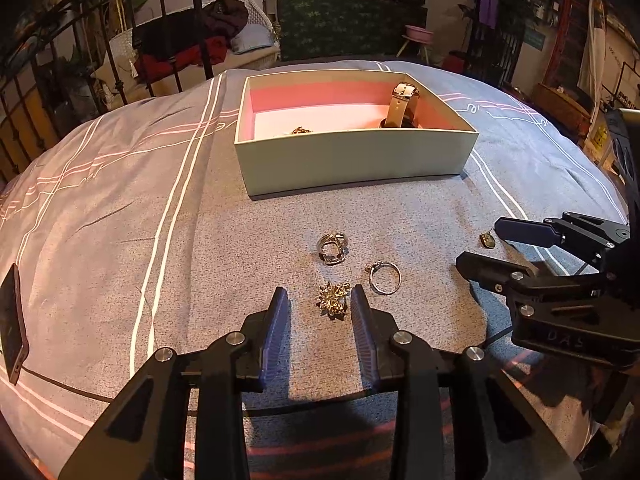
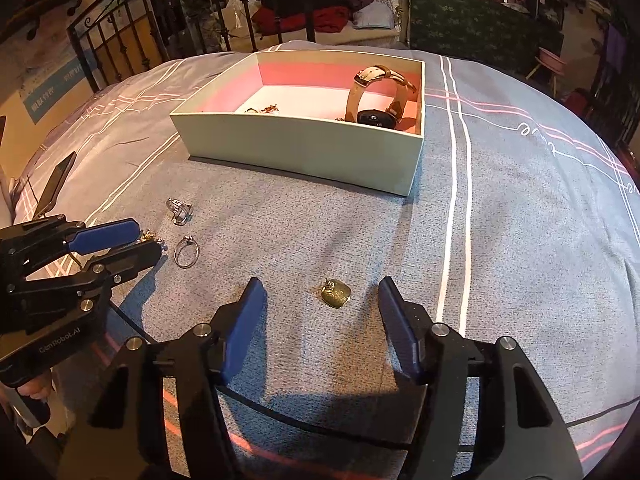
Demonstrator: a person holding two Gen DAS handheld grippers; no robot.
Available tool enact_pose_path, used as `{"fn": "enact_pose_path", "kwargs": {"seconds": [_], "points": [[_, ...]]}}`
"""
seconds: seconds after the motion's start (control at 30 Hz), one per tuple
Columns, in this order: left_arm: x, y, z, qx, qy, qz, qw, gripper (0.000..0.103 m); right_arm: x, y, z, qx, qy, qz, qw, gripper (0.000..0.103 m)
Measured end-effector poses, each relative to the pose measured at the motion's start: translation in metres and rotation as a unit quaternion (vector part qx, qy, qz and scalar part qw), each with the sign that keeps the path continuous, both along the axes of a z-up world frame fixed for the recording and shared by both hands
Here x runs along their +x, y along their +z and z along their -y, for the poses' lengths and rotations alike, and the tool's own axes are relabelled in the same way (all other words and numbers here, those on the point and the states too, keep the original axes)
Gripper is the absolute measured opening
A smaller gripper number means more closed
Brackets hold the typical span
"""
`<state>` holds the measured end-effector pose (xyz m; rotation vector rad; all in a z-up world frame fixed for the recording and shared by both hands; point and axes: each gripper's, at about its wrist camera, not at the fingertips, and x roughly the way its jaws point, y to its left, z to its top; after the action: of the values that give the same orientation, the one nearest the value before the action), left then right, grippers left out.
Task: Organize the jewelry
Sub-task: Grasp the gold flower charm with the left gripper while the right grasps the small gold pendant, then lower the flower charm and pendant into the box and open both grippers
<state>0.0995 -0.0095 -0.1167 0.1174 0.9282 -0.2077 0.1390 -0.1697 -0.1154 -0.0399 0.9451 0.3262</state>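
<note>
An open pale box [image 1: 352, 156] with a pink lining stands on the grey bedspread; it holds a tan-strapped watch [image 1: 402, 106] and a small gold piece [image 1: 300, 131]. The box [image 2: 304, 148] and watch [image 2: 372, 92] also show in the right wrist view. My left gripper [image 1: 320, 300] is open, its fingers either side of a gold flower brooch [image 1: 333, 300]. A chunky silver ring [image 1: 332, 248] and a thin silver ring [image 1: 385, 277] lie just beyond. My right gripper [image 2: 322, 294] is open, with a gold pendant [image 2: 336, 295] between its fingertips.
A dark phone [image 1: 12, 324] lies at the left on the bedspread [image 1: 120, 200], with a cable running from it. An iron bed frame [image 1: 160, 32] and piled clothes [image 1: 192, 36] stand behind the box. The right gripper's body [image 1: 560, 276] is close on the right of the rings.
</note>
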Motion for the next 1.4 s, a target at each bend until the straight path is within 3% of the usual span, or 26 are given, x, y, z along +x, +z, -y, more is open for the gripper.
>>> {"fn": "enact_pose_path", "kwargs": {"seconds": [0.77,0.87,0.93,0.97,1.03,1.4], "points": [[-0.002,-0.002,0.003,0.005,-0.003,0.001,1.0,0.034,0.0,0.002,-0.002,0.001,0.001,-0.001,1.0,0.059],[-0.001,-0.002,0.003,0.004,-0.004,0.002,1.0,0.034,-0.002,0.003,-0.004,0.003,0.012,0.001,1.0,0.045],[-0.001,-0.002,0.006,0.006,-0.011,0.003,0.9999,0.033,-0.003,0.003,-0.006,0.008,0.021,0.002,1.0,0.026],[-0.002,-0.001,0.008,0.007,-0.013,0.004,0.9999,0.033,-0.004,0.003,-0.006,0.01,0.023,0.002,1.0,0.023],[-0.004,-0.001,0.011,0.006,-0.021,0.007,0.9997,0.018,-0.005,0.003,-0.006,0.011,0.024,0.004,1.0,0.011],[-0.008,0.009,0.006,-0.008,-0.016,0.022,0.9996,0.016,-0.011,0.009,0.0,0.04,0.027,0.01,0.999,0.01]]}}
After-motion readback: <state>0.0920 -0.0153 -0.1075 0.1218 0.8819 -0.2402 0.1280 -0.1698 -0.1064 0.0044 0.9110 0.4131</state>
